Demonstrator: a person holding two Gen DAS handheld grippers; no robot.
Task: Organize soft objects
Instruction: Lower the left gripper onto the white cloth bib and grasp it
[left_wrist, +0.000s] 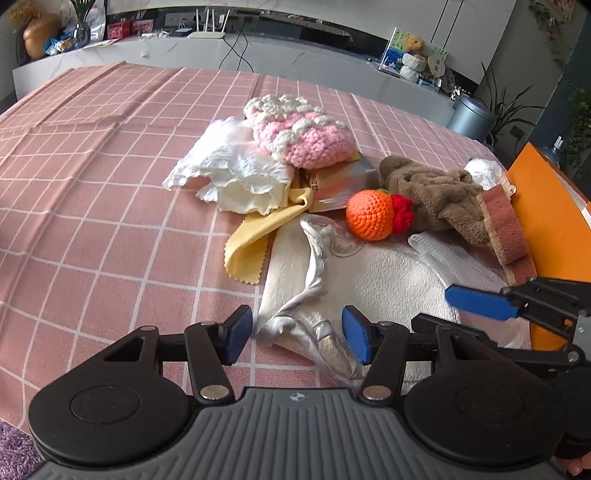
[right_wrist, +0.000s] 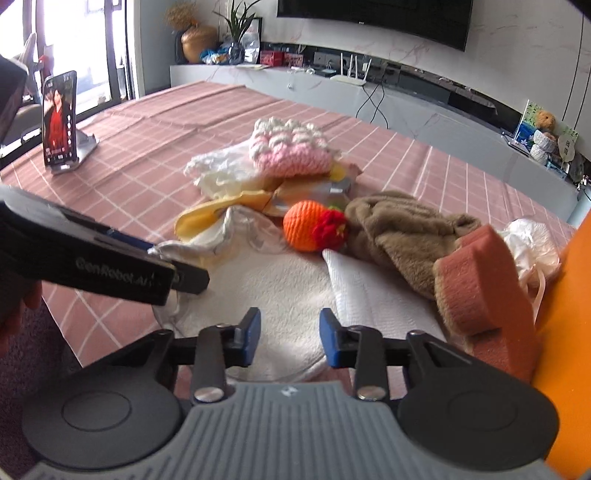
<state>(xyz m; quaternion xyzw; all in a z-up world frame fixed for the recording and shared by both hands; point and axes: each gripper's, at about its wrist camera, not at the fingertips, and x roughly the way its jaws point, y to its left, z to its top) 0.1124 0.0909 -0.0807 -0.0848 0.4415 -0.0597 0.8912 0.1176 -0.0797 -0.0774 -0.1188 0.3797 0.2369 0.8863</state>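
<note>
Left tool (right_wrist: 177, 273) | casing reads "GenRobot.AI" | over cream cloth (right_wrist: 280, 295)

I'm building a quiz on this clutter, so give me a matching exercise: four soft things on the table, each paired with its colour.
Things:
1 crocheted ball
2 knitted hat
3 plush cloth
4 zigzag-edged cloth

Colours:
A brown
B yellow
C orange
D pink and white

Pairs: 1-C, 2-D, 3-A, 4-B
</note>
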